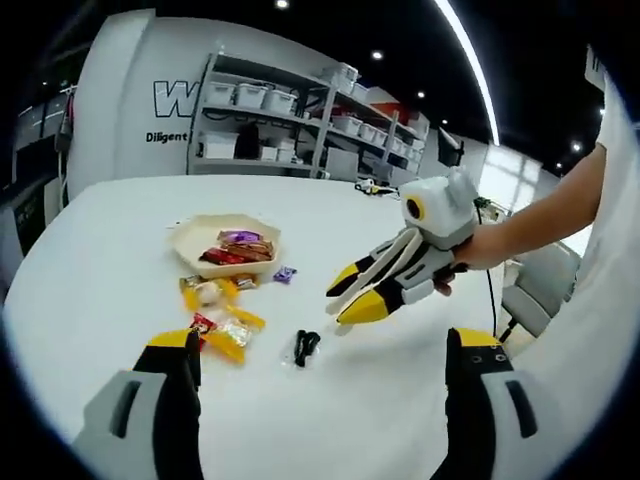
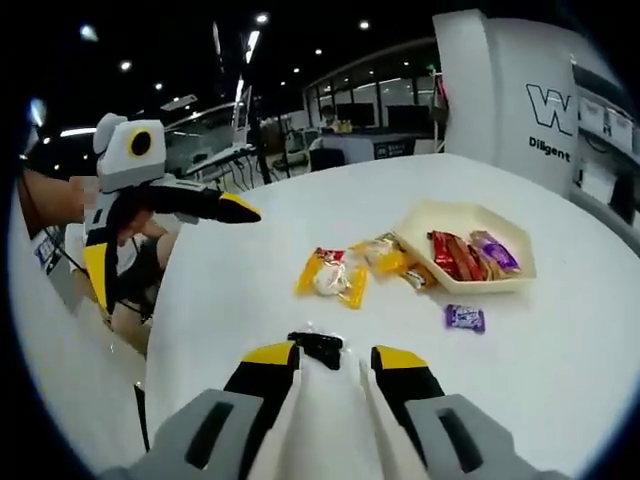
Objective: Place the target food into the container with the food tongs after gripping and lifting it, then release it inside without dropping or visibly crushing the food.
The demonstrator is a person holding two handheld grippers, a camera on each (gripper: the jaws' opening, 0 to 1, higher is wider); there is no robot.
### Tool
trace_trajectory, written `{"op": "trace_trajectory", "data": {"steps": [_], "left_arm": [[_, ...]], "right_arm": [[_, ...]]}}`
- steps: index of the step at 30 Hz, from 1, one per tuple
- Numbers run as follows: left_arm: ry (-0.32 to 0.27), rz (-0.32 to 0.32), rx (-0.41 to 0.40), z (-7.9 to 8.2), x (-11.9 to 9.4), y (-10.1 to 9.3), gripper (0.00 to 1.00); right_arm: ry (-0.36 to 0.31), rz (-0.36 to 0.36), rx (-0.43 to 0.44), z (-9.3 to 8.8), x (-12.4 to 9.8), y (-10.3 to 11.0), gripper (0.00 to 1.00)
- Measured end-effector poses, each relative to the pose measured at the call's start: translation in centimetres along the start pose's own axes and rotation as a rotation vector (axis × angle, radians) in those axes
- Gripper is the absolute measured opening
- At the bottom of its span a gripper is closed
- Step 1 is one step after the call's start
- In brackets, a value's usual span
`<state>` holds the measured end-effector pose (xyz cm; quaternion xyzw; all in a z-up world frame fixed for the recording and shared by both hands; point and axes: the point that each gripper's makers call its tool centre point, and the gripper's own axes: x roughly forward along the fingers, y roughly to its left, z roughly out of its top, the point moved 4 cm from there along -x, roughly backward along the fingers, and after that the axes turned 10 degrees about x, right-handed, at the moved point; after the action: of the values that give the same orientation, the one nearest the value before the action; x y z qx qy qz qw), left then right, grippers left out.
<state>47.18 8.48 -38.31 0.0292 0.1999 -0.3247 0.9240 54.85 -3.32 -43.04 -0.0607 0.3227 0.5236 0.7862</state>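
Observation:
A small black-wrapped sweet (image 1: 305, 346) (image 2: 317, 345) lies on the white table. My right gripper (image 2: 335, 362) (image 1: 351, 300) is shut on pale food tongs (image 2: 285, 420), whose arms run between its jaws. The tong tips hover right at the black sweet. A beige hexagonal tray (image 1: 188, 240) (image 2: 452, 212) holds red, brown and purple wrapped snacks. My left gripper (image 1: 325, 355) (image 2: 170, 250) stands wide open above the table's near side, holding nothing.
Yellow snack packets (image 1: 232, 332) (image 2: 330, 275) and a purple sweet (image 1: 285, 273) (image 2: 465, 318) lie loose beside the tray. A person's arm (image 1: 545, 215) reaches in from the right. Shelving with bins (image 1: 280, 120) stands behind the table, and a grey chair (image 1: 540, 290) sits at its edge.

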Motion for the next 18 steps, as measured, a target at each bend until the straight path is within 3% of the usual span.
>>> {"op": "trace_trajectory", "data": {"steps": [5, 15, 18], "left_arm": [[0.006, 0.021, -0.004, -0.3, -0.7, 0.4, 0.99], [-0.006, 0.057, -0.035, -0.5, -1.7, 0.7, 0.99], [-0.007, 0.062, -0.038, -0.7, -2.0, 0.7, 0.99]], "right_arm": [[0.023, 0.023, -0.060, 0.4, 1.0, 0.6, 0.24], [0.100, 0.066, -0.278, 0.4, 3.4, 2.1, 0.24], [0.110, 0.065, -0.270, 0.3, 3.7, 2.0, 0.25]]}}
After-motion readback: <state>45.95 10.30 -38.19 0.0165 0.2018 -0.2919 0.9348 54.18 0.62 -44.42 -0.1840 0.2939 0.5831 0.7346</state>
